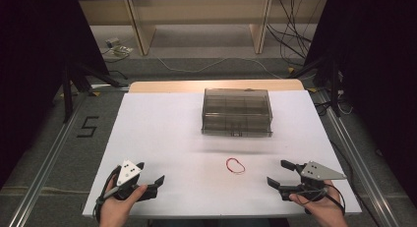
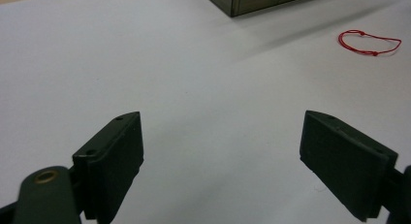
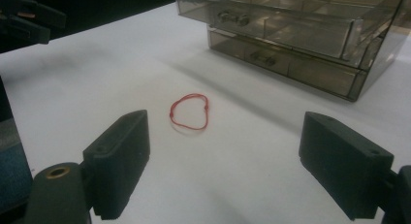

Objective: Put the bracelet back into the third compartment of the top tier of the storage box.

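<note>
A thin red string loop (image 1: 235, 165) lies flat on the white table (image 1: 172, 133), in front of a smoky clear drawer box (image 1: 237, 111). My left gripper (image 1: 148, 174) rests at the near left, held by a hand, jaws wide apart and empty. At the near right my right gripper (image 1: 282, 173) is open too, nothing between its jaws. In the right gripper view the red loop (image 3: 189, 111) lies just ahead of the right gripper (image 3: 225, 163), with the drawer box (image 3: 295, 37) beyond. The left gripper view has the loop (image 2: 369, 42) far to the upper right of the left gripper (image 2: 220, 161).
The drawer box has two stacked drawers, the upper one pulled slightly out in the right gripper view. Beyond the table's far edge are a wooden shelf frame (image 1: 142, 25), cables on the floor and black tripod legs (image 1: 69, 84). Metal rails (image 1: 44, 168) run along both sides.
</note>
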Demonstrator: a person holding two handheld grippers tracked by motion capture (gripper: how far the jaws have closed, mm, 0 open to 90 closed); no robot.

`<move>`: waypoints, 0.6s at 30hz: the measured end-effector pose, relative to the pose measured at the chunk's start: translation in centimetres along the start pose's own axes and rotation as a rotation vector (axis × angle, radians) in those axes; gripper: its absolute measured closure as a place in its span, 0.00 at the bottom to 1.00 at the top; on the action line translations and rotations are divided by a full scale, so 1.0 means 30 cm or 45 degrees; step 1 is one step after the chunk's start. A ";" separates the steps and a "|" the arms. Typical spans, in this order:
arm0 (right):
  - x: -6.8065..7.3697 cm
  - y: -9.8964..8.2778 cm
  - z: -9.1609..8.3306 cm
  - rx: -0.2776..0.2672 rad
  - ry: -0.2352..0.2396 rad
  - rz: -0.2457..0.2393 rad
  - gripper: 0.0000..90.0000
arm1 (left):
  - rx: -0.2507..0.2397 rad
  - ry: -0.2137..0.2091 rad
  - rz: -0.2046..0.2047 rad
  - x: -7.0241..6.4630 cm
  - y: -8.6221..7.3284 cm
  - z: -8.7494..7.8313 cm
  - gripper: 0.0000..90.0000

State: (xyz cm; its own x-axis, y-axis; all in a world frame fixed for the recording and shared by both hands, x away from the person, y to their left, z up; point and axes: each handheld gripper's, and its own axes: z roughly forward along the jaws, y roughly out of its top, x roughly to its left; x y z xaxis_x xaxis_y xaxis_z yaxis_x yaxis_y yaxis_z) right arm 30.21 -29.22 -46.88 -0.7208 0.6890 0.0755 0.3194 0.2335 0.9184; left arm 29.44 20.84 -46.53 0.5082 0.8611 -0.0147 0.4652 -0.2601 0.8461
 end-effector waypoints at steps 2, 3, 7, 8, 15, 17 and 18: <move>0.007 0.005 0.006 0.007 0.007 -0.011 0.23 | -0.001 -0.001 0.002 0.003 0.001 0.002 0.18; 0.007 0.005 0.006 0.007 0.007 -0.011 0.23 | -0.006 -0.005 0.005 0.005 0.001 0.005 0.18; 0.014 0.015 0.020 0.009 0.011 -0.041 0.33 | -0.009 -0.010 0.019 0.010 -0.009 0.017 0.18; 0.014 0.015 0.020 0.009 0.011 -0.041 0.33 | -0.009 -0.010 0.019 0.010 -0.009 0.017 0.18; 0.029 0.029 0.094 0.078 0.065 -0.107 0.47 | -0.003 -0.027 0.030 0.009 -0.008 0.031 0.18; 0.028 0.034 0.119 0.101 0.070 -0.118 0.49 | 0.002 -0.030 0.033 0.009 -0.009 0.032 0.18; 0.028 0.037 0.135 0.112 0.070 -0.118 0.51 | 0.008 -0.032 0.037 0.009 -0.011 0.036 0.18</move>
State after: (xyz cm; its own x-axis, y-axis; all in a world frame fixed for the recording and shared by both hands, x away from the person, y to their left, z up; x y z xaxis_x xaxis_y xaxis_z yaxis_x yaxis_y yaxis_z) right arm 32.46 -25.62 -47.36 -0.7814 0.6238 0.0154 0.3010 0.3553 0.8850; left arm 30.19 20.68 -47.39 0.5395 0.8420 -0.0037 0.4544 -0.2875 0.8431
